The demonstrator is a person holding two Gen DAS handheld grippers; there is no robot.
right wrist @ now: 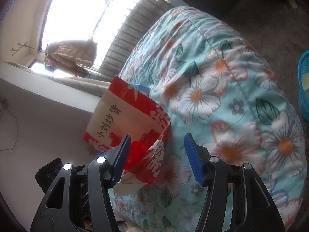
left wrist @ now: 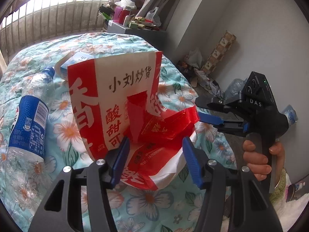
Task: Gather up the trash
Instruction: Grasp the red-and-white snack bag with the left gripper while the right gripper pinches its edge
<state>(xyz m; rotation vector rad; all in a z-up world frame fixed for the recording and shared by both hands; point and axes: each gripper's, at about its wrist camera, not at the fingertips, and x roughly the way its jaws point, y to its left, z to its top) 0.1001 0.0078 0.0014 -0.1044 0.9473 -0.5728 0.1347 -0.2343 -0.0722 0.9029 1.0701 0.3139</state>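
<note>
Left wrist view: the left gripper has its jaws apart, with the lower part of a red-and-white snack bag lying between them on the flowered bed quilt. A plastic bottle with a blue label lies near the quilt's left edge, and a small blue-and-white carton sits behind the bag. The right gripper reaches the bag's right side. Right wrist view: the right gripper has its jaws apart, the bag against the left blue finger. A blue basket stands on the floor beyond the quilt.
</note>
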